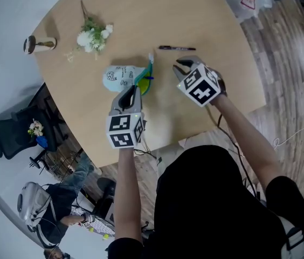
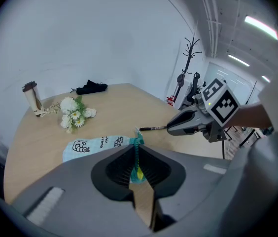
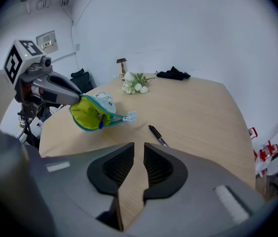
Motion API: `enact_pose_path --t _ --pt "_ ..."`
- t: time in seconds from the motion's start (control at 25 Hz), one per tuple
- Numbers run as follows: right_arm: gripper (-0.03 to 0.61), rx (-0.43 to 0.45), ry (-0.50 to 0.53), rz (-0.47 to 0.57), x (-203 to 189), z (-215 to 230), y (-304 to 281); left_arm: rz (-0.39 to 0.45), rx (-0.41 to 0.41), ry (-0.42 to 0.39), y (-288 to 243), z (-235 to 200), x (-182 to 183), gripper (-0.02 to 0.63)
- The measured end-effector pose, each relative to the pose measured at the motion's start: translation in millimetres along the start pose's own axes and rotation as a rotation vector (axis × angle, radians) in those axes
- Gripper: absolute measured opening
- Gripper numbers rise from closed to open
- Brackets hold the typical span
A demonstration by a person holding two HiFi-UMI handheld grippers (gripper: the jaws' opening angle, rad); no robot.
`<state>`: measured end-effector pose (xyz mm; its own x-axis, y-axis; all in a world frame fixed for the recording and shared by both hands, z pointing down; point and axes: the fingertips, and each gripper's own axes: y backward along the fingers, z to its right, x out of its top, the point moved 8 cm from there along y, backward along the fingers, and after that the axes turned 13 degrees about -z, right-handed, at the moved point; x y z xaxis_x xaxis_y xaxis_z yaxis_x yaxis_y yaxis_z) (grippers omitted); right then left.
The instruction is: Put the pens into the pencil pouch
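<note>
pencil pouch point(image 1: 121, 77) is showing light blue with black cartoon prints, teal zip and lime lining, pen point(image 1: 177, 48) is showing black, counter point(image 1: 141, 15) pale wood, flowers point(image 1: 92, 36) white.

The pencil pouch point(image 1: 121, 77) was pale blue with black cartoon prints and a teal zip. It lay on its side on the worktop point(image 1: 222, 63), its open end lifted where my left gripper point(image 1: 133, 90) had it pinched by the zip edge between the jaws. The mouth gaped, showing a yellow-green lining, and something blue sat just inside that I couldn't identify. One black pen point(image 1: 177, 48) lay flat on the bare wood near the mouth, clear of the pouch.
</note>
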<state>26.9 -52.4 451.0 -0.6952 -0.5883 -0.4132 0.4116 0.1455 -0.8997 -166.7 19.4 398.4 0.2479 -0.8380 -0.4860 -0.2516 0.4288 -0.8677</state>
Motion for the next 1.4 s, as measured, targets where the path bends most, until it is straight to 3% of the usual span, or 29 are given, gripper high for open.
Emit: enact_pose_path --t 0.52,0.88,1.4 --pt "0.048 -0.201 0.139 -0.098 -23.3 48.1 -16.1 0.0 -0.014 0.032 -7.9 -2.8 2.4 0.025" --pt "0.048 -0.214 0.141 -0.113 -22.0 61.7 -33.0 -0.006 -0.011 0.05 -12.6 -5.5 -0.4 0.023" --pt "0.048 -0.166 0.165 -0.127 -18.2 71.3 -48.1 -0.01 -0.007 0.075 -18.9 -9.4 0.2 0.023"
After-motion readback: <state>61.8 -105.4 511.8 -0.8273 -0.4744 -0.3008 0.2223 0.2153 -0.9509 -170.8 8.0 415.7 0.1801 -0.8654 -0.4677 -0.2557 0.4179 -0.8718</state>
